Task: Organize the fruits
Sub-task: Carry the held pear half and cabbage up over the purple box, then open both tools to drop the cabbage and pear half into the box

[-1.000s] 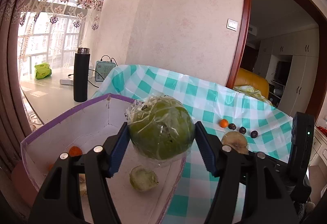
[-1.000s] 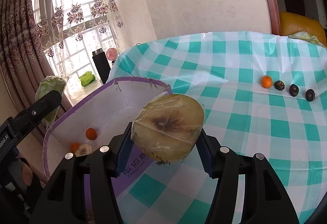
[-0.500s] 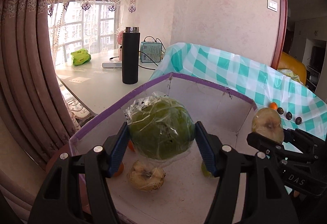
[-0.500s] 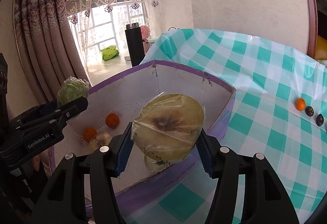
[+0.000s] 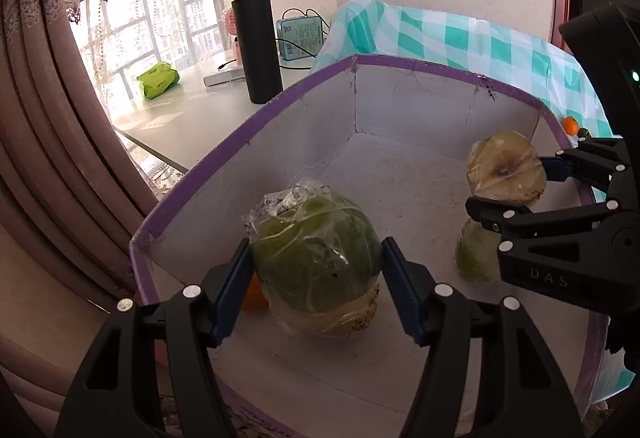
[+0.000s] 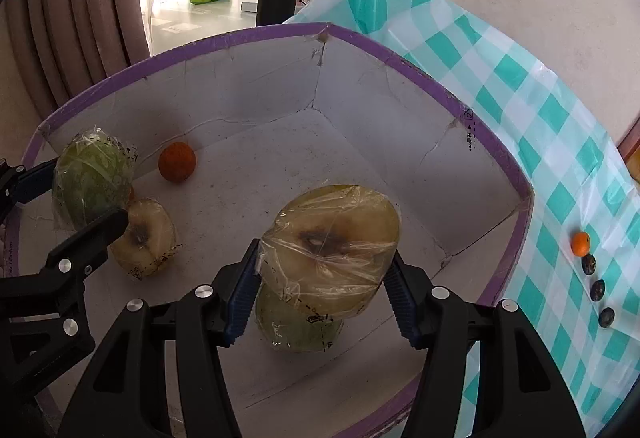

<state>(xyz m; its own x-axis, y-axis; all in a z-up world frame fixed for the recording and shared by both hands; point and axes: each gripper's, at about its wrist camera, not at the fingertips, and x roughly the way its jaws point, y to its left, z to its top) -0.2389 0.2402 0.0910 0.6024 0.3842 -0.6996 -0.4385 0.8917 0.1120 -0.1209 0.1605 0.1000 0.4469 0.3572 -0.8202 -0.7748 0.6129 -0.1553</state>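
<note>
Inside the purple-rimmed box, the left tool gripped a plastic-wrapped green fruit, half hiding an orange; the right tool clamped a wrapped cut fruit half, obscuring another wrapped piece beneath.

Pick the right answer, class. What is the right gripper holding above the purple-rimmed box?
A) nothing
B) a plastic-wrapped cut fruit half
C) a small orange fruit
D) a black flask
B: the right gripper is shut on the wrapped fruit half, its cut face showing, above the box.
</note>
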